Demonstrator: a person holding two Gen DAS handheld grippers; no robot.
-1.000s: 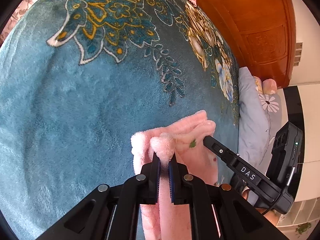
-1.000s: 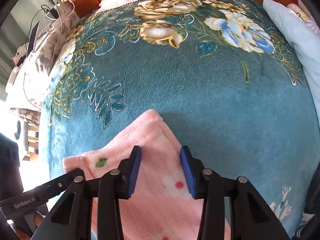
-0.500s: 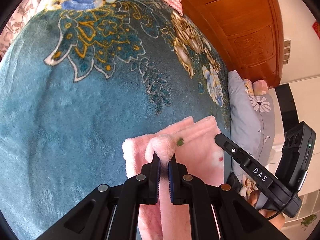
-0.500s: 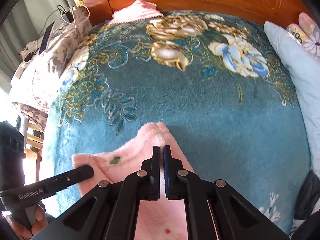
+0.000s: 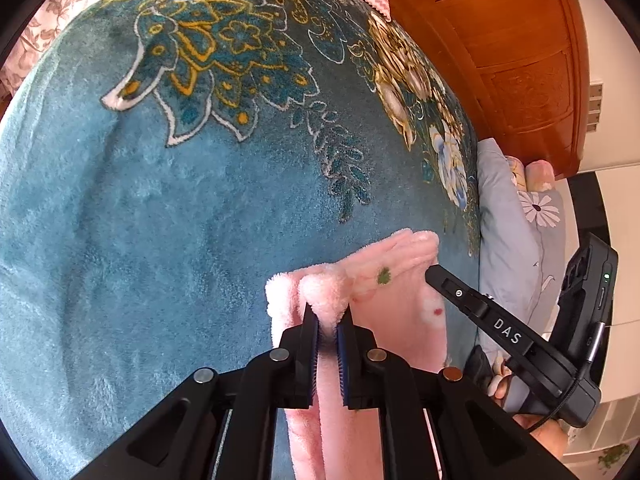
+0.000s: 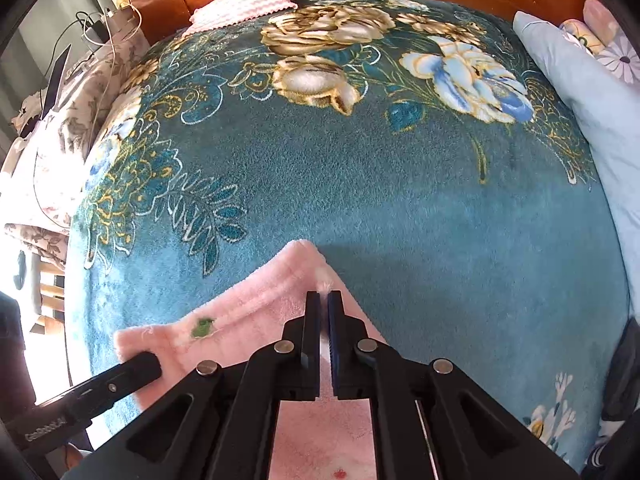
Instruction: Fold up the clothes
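We read "DAS" on the right gripper (image 5: 432, 276); both it and our left gripper (image 5: 328, 314) pinch the pink fleece garment (image 5: 400, 292), whose lower part is cut off.

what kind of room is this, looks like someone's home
Most likely a bedroom: a plush teal floral blanket covers a bed, a carved wooden headboard stands behind it, and a pale blue pillow lies at one side.
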